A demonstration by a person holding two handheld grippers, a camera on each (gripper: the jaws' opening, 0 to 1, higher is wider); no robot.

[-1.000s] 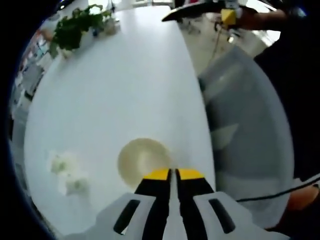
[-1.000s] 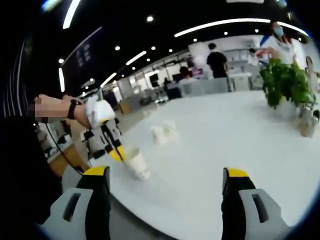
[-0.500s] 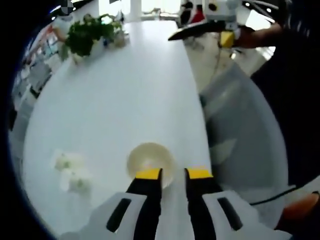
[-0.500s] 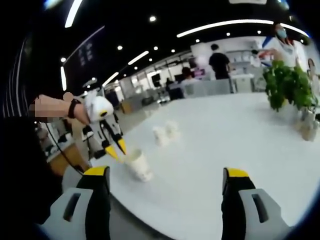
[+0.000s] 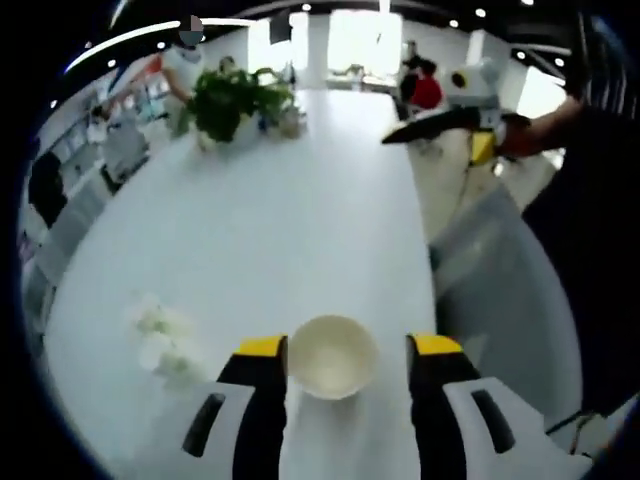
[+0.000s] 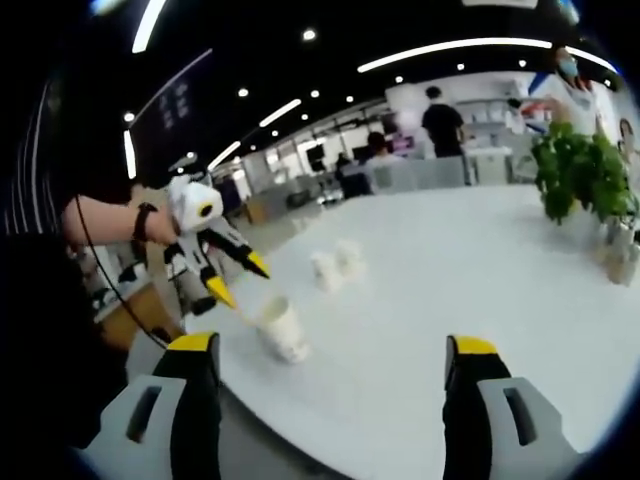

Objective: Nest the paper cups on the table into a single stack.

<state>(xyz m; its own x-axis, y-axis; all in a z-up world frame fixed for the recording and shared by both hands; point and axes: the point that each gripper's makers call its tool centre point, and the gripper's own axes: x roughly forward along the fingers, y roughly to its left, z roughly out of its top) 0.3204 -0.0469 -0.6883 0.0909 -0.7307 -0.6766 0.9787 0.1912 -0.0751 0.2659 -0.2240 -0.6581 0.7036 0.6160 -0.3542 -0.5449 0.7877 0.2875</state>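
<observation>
We see a paper cup (image 5: 333,356) on the table (image 5: 280,220) near its edge, more cups (image 5: 160,335) to its left, a potted plant (image 5: 235,100) far behind.

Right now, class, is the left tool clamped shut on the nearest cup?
No: the left tool is open, its jaws apart on either side of the cup.

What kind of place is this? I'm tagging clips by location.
Probably an open-plan office or showroom: a long white table with a potted plant, ceiling light strips, and people by counters behind.
</observation>
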